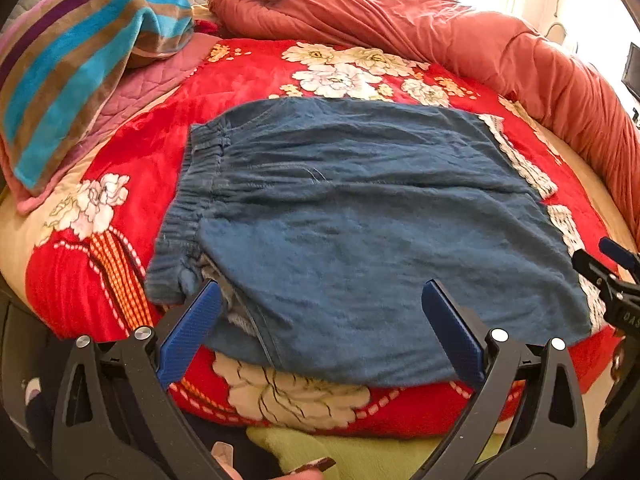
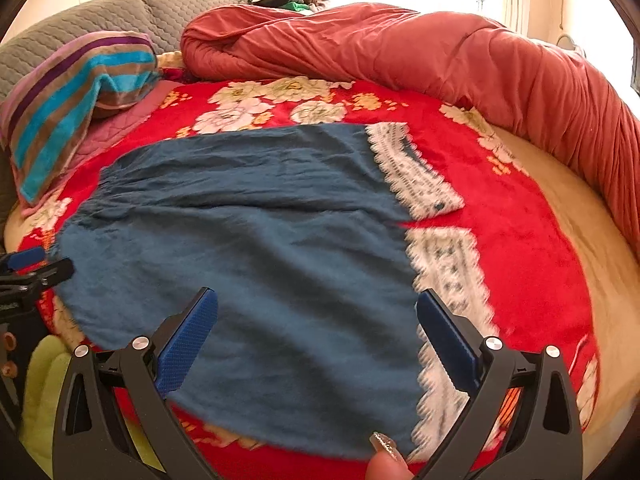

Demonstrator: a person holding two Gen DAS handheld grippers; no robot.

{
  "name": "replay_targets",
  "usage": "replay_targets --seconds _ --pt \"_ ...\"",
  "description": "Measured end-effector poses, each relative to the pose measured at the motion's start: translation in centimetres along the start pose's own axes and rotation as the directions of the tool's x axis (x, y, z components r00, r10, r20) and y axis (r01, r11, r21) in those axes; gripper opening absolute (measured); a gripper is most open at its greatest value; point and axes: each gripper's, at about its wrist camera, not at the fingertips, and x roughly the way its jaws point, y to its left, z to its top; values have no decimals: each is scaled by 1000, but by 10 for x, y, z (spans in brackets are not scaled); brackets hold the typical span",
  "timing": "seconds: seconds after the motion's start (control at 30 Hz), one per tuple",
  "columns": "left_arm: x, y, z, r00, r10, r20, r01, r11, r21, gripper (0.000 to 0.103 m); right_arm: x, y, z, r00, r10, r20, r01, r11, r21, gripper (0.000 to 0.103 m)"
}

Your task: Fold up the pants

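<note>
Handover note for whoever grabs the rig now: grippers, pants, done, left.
Left gripper: open, empty, over the near edge at the waistband end.
Right gripper: open, empty, over the near edge at the cuff end.
Blue pants: flat on the red floral blanket, elastic waistband to the left, white lace cuffs to the right, both legs side by side.
Done: pants spread out; it looks like no fold has been made.
Left: all folding, likely leg over leg first.

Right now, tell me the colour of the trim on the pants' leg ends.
White lace trim on blue pants; clearest in the right wrist view.
</note>
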Motion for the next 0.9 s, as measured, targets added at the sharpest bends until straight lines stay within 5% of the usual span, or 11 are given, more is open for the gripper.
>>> replay_targets --seconds 0.47,0.5,0.6,0.9 --pt "61 38 79 998 67 17 -66 997 -29 94 110 -88 119 997 -42 -57 46 997 63 98" --pt "69 42 83 997 74 7 -73 997 -32 94 128 -100 130 996 -43 -81 50 995 81 94" --pt "88 49 85 997 79 -20 -80 996 -47 94 167 -119 150 990 -24 -138 39 994 106 59" --pt "114 55 74 989 136 -51 -137 990 -22 94 226 -130 180 984 22 -176 1 991 132 49"
